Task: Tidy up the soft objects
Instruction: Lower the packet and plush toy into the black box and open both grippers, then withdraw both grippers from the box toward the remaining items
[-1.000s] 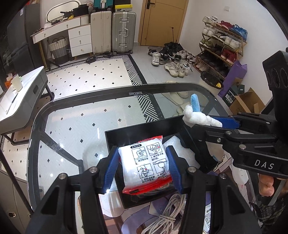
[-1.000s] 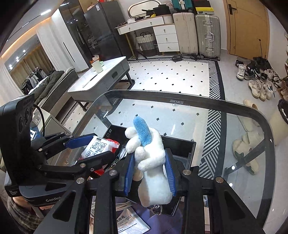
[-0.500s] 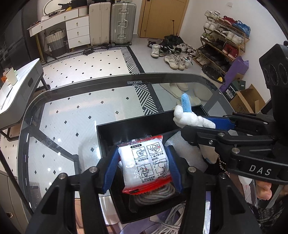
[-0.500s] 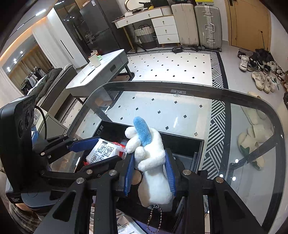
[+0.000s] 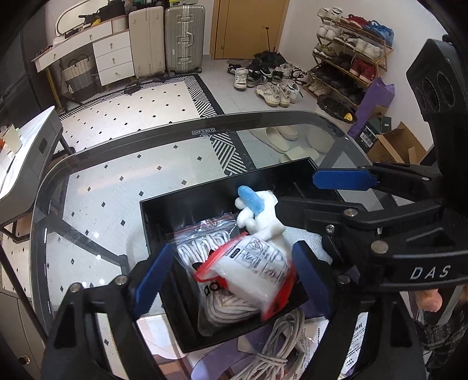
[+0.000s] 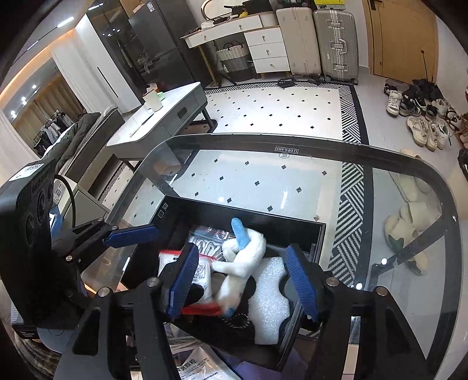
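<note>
The box (image 5: 204, 204) is black; the toy (image 5: 263, 222) in it is white with a blue ear (image 5: 251, 201); the packet (image 5: 257, 271) is white with red edges and black drawings; the rope (image 5: 204, 251) is white in a clear bag; the foam (image 6: 270, 295) is white; both grippers are black with blue pads (image 5: 152, 277); the floor (image 5: 146, 111) is white with small black diamonds and a black-and-white striped border; the door (image 5: 245, 26) is brown.

On the glass table (image 5: 117, 181) stands the box (image 5: 187, 201); inside, the plush toy (image 5: 263, 216) lies at the packet's (image 5: 257, 269) one o'clock, the bagged rope (image 5: 204, 248) at its ten.
</note>
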A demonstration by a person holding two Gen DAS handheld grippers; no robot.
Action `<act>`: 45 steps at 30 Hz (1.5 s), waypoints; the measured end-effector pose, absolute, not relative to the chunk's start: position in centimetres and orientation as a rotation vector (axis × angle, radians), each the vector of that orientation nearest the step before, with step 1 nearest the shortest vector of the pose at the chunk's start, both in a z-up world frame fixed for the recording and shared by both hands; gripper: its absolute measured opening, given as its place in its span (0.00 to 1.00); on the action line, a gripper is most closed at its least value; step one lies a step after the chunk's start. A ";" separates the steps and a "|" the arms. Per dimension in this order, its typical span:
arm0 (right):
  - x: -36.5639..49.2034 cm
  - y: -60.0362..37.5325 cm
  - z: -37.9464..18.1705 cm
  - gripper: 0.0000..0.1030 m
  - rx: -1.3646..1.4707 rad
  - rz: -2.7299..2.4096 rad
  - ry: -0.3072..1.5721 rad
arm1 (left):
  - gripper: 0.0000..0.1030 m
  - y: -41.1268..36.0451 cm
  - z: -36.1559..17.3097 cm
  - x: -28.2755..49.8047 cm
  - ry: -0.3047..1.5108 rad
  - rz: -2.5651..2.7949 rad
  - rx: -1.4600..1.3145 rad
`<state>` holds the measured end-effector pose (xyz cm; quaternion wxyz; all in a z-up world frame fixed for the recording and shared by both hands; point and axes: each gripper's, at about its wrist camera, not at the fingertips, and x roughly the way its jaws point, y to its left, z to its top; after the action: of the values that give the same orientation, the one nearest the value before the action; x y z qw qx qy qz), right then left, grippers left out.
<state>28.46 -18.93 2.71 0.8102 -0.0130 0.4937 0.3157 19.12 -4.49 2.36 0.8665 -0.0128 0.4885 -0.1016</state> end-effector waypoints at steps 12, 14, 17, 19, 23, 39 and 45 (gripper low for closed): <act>26.7 -20.9 4.5 0.94 -0.027 0.656 1.020 | 1.00 -4.0 3.4 17.4 1.018 -0.221 -0.035; 26.4 -21.3 4.5 0.95 -0.023 0.654 1.019 | 1.00 -3.7 3.6 17.0 1.015 -0.219 -0.043; 25.8 -21.7 4.6 0.97 -0.022 0.648 1.017 | 1.00 -3.2 3.7 16.5 1.008 -0.213 -0.052; 25.3 -22.0 4.7 0.97 -0.024 0.645 1.012 | 1.00 -3.2 3.8 15.9 1.003 -0.208 -0.045; 24.4 -22.4 5.1 0.97 -0.051 0.634 0.994 | 1.00 -3.1 4.0 15.0 0.997 -0.223 -0.037; 20.8 -24.2 4.6 0.97 -0.082 0.649 1.012 | 1.00 -3.7 3.0 12.1 1.009 -0.236 0.034; 20.0 -24.6 4.3 0.97 -0.104 0.659 1.022 | 1.00 -4.1 2.8 11.3 1.008 -0.256 0.071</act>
<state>19.98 -24.62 4.32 0.8196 -0.0487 0.4798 0.3094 11.25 -4.08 2.81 0.8672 0.0338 0.4815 -0.1223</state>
